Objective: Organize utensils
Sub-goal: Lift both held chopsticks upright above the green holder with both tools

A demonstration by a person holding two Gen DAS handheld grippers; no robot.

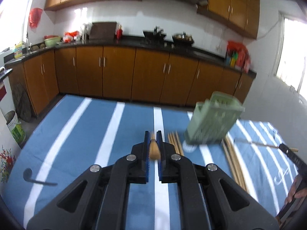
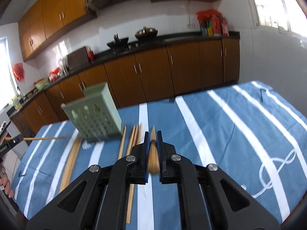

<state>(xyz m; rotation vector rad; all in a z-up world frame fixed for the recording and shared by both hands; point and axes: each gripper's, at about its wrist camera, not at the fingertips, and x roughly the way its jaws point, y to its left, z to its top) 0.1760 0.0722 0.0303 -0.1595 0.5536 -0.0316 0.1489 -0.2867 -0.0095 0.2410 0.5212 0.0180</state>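
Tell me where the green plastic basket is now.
The green slotted plastic basket stands tilted on the blue striped tablecloth, among loose wooden chopsticks; it is right in the left wrist view, left in the right.

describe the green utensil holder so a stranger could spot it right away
On the blue, white-striped tablecloth, find the loose wooden chopsticks lying flat. Among them sits the utensil holder, a pale green plastic box. It alone is tall and boxy, with perforated grid-patterned sides.
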